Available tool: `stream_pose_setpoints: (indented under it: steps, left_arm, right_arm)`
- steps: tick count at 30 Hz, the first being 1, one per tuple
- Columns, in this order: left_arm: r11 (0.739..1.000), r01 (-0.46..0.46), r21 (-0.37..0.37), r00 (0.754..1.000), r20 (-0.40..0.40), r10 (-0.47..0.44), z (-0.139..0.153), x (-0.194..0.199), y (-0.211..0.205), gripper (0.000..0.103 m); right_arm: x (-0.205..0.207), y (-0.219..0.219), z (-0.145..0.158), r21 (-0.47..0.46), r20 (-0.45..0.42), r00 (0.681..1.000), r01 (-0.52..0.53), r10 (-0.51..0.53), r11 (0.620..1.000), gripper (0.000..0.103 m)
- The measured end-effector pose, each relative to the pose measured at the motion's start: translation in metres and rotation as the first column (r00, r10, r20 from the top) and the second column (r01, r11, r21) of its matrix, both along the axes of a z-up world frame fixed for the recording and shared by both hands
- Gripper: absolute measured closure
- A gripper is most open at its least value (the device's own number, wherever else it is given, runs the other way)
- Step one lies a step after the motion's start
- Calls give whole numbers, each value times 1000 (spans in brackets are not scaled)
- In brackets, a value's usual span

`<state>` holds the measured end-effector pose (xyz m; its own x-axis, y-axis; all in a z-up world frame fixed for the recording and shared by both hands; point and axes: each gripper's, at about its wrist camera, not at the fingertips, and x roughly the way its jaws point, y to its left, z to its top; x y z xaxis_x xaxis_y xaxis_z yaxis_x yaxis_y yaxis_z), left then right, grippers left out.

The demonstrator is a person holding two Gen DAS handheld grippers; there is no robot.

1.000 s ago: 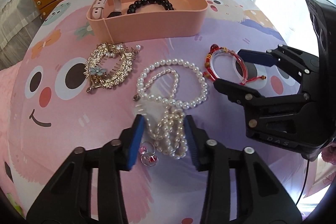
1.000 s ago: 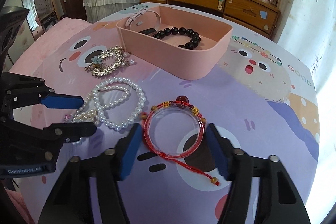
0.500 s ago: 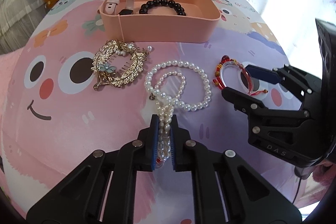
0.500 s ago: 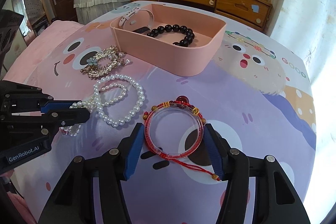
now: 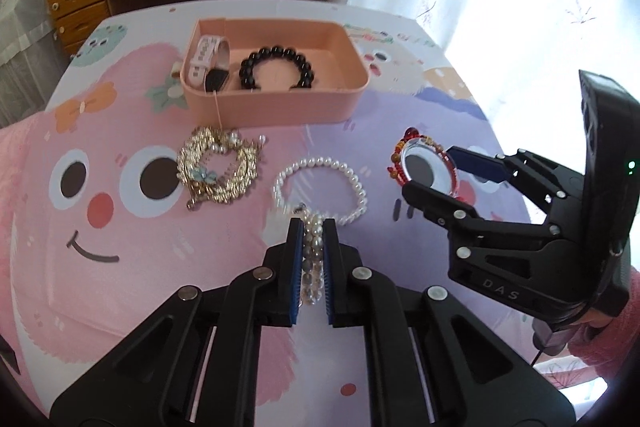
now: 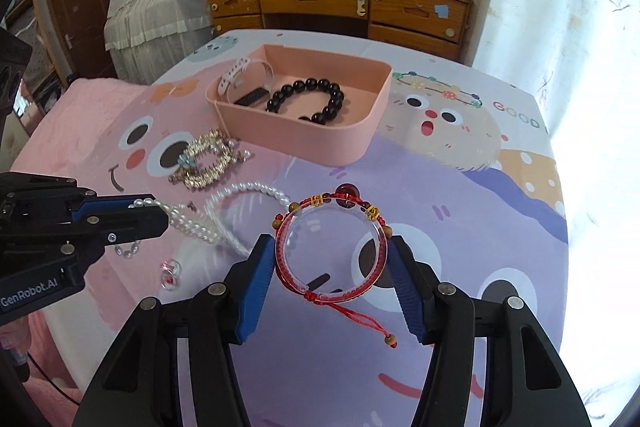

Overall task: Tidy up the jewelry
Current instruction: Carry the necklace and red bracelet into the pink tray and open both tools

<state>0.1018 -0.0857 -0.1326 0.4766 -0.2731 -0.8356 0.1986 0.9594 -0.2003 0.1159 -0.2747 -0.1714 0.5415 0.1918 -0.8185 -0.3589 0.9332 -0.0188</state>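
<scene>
Left wrist view: the left gripper (image 5: 311, 259) is clamped on the pearl strand (image 5: 320, 187), whose loop trails toward twelve o'clock. The pink tray (image 5: 280, 103) sits further at twelve; the gold hair comb (image 5: 218, 169) lies at ten.

Right wrist view: the right gripper (image 6: 332, 279) grasps the red-corded clear bangle (image 6: 332, 247) between its pads; the tray (image 6: 304, 143) lies at twelve, the left gripper (image 6: 156, 215) at nine.

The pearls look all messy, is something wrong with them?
A bit. The pearl necklace is pinched in the left gripper by a bunched clump, so one loop trails on the tablecloth. A small ring lies alone below it. Nothing looks broken.
</scene>
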Motion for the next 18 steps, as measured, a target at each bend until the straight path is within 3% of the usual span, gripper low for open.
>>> stream_pose_setpoints:
  steps: [18]
  left_arm:
    - [995, 95, -19, 981, 171, -90, 124, 28, 14, 96]
  right_arm:
    - [21, 24, 106, 38, 144, 989, 22, -28, 999, 45]
